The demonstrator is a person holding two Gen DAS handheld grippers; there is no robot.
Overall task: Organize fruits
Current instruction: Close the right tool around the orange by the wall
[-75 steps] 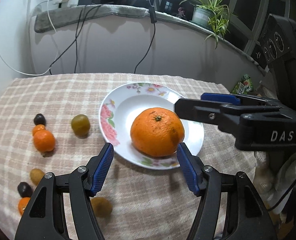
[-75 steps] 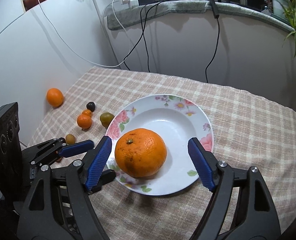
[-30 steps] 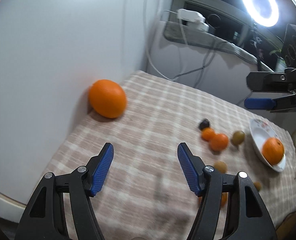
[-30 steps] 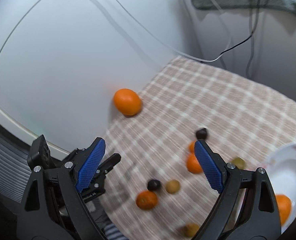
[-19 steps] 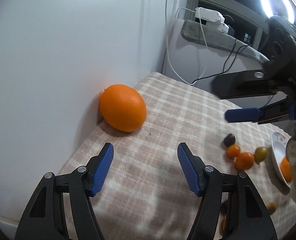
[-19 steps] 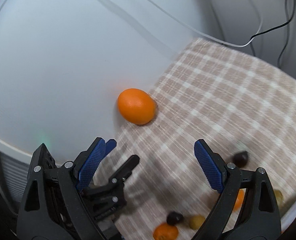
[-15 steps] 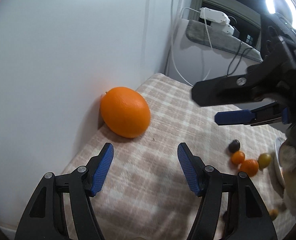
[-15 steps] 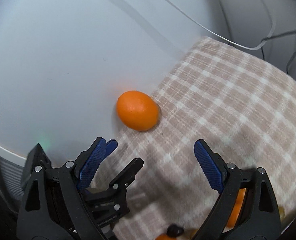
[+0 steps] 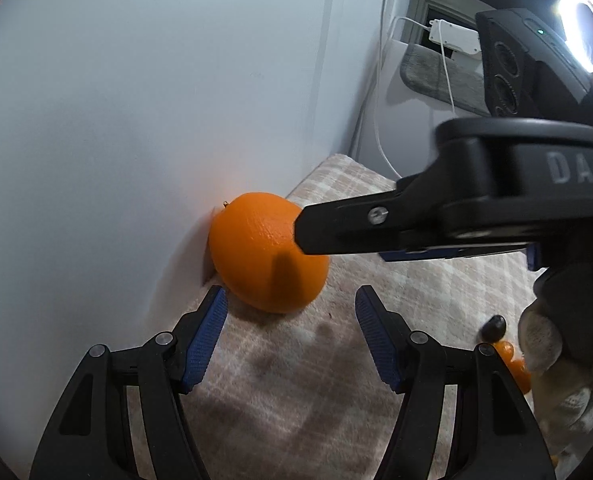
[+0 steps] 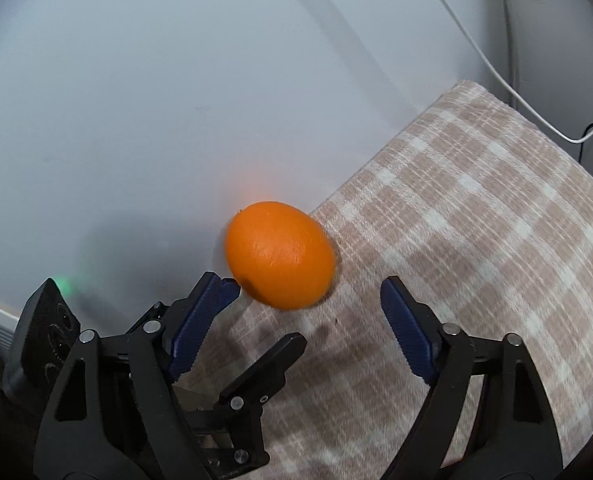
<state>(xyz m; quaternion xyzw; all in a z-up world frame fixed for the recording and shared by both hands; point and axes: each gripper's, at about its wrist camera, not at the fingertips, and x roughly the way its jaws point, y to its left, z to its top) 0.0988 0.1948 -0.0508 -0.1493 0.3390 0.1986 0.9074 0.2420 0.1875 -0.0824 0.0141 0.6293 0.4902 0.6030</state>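
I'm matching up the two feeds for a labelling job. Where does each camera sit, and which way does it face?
Left wrist: on the left gripper, looking down at the orange against the white wall; the right gripper crosses above, a gloved hand at right.
Right wrist: on the right gripper, jaws just closing, nothing between them yet; the left gripper shows lower left.
Shared: orange, wall, checked cloth.

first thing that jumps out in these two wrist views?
The big orange on the checked tablecloth, right up against the white wall. Both grippers point at it: the left gripper sits open just short of it, and the right gripper, whose jaws have just been closing, is open too with nothing between them. In the left wrist view the right gripper's black arm crosses in front of the orange.
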